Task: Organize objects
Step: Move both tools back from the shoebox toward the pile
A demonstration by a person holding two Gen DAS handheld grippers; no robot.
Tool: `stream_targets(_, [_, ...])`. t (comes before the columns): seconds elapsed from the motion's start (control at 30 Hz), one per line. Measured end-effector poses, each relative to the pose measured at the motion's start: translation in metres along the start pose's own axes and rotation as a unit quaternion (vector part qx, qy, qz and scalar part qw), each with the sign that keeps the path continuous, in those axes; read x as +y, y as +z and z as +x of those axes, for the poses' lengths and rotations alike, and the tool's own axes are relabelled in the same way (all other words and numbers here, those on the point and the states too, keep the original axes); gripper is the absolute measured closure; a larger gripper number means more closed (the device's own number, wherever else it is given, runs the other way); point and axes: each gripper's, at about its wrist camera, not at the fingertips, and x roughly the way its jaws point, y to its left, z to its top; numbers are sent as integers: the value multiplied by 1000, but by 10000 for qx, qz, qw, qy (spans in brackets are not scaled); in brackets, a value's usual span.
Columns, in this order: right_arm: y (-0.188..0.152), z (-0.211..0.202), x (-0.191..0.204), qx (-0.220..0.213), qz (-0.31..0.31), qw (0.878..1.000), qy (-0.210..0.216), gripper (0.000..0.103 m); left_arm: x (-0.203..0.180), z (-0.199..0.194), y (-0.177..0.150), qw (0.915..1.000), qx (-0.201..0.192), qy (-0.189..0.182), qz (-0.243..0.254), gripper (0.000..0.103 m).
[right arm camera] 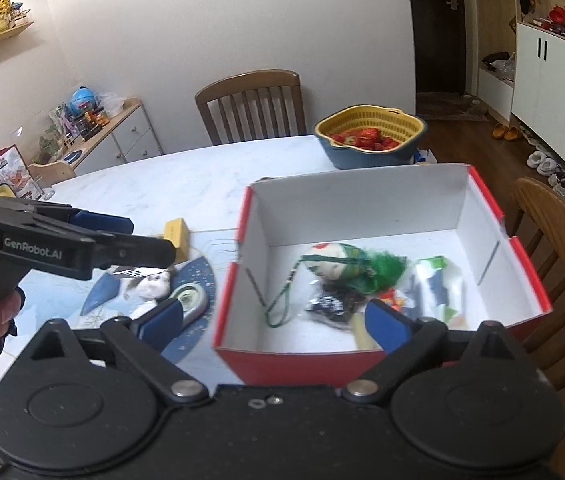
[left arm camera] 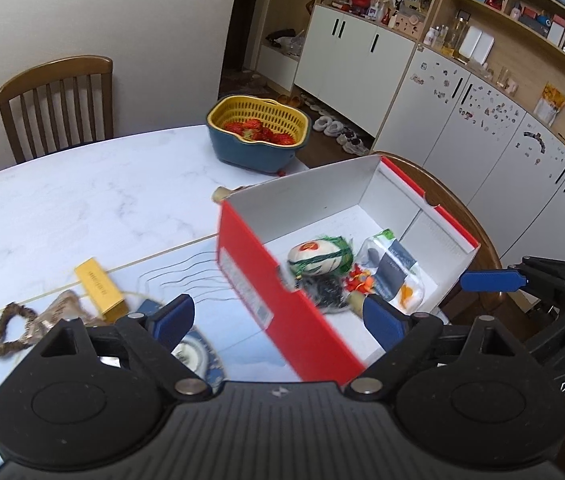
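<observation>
A red shoebox [left arm camera: 250,276] [right arm camera: 322,364] with a white inside stands open on the table. In it lie a white and green tasselled pouch [left arm camera: 320,256] [right arm camera: 338,260], a dark packet [left arm camera: 328,292] and a white, blue and green packet [left arm camera: 396,268] [right arm camera: 438,284]. Left of the box on the table are a yellow box [left arm camera: 100,288] [right arm camera: 176,234], a brown heart-shaped wreath [left arm camera: 6,330] and a round blue-rimmed disc [left arm camera: 192,354] [right arm camera: 188,298]. My left gripper [left arm camera: 278,318] hangs open over the box's left wall. My right gripper [right arm camera: 274,320] hangs open over the box's near left corner. Neither holds anything.
A yellow and blue basket of strawberries [left arm camera: 258,132] [right arm camera: 370,140] stands at the far edge of the marble table [left arm camera: 62,208]. Wooden chairs stand behind the table [right arm camera: 250,104] and to its right [right arm camera: 562,260]. White cupboards line the right wall.
</observation>
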Motion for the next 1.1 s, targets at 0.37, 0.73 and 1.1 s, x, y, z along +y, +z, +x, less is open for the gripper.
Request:
stream_targets(0.37, [-1, 18, 58, 120, -85, 9998, 99, 6, 64, -32, -21, 9993, -237, 253, -115, 0])
stream_targets(0.73, [-6, 61, 122, 477, -307, 9982, 181, 6, 126, -37, -40, 9980, -336, 529, -59, 0])
stream_targets(1.1, [-3, 116, 143, 898, -260, 9954, -199, 6, 163, 0, -60, 9988, -50, 341, 356, 0])
